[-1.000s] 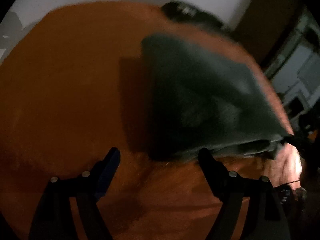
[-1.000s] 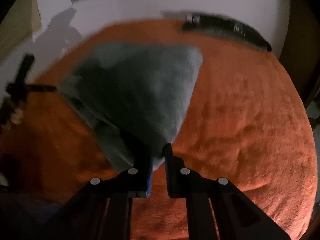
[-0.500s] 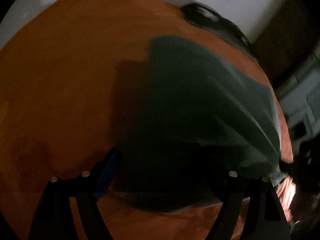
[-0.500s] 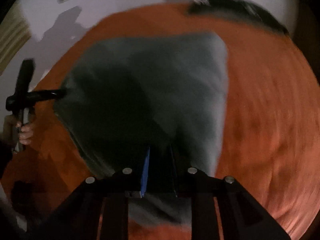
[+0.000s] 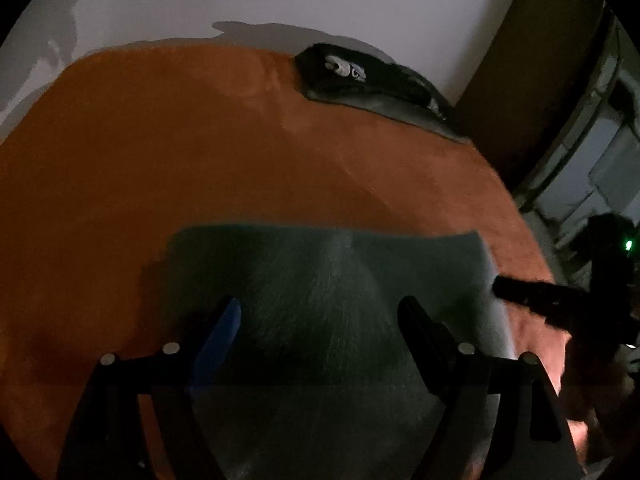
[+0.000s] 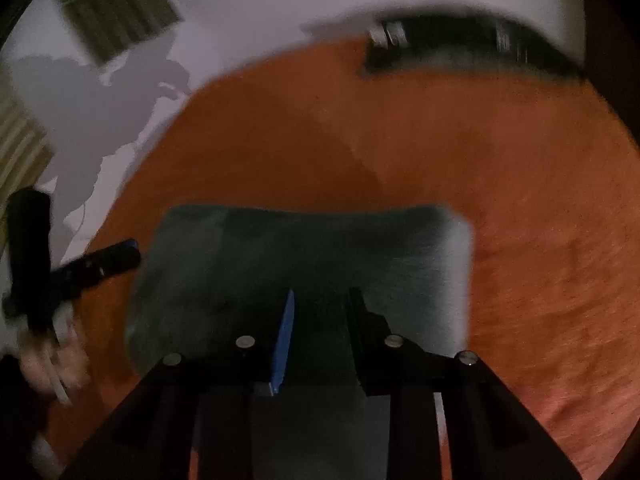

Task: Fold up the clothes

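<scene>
Here the grey garment (image 5: 320, 280) lay spread on the orange blanket (image 5: 160, 140), its far edge running nearly straight across and its far corners close to square, so that the visible part read as a flat rectangle. The cloth looked soft and matte, with a faint brushed nap; motion blur streaked it in both views, and the light was dim enough that its weave could not be made out. A shallow ridge ran from the middle of the far edge toward the near side in the left wrist view.

The left gripper (image 5: 320, 312) hung over the near part of the garment with its jaws spread wide, one finger faced with a blue pad, the other plain black, and nothing between them but the cloth below. The right gripper (image 6: 320, 304) sat over the garment (image 6: 300, 260) too, its jaws parted by a narrow gap; whether they pinched any fabric could not be told.

The blanket (image 6: 520, 200) was plush and fuzzy, rounded by the fisheye lens. At its far edge, against the pale wall (image 5: 280, 0), lay a dark folded item (image 5: 360, 76) with small white marks on it. A ribbed vent (image 6: 116, 8) showed on the wall in the right wrist view.
</scene>
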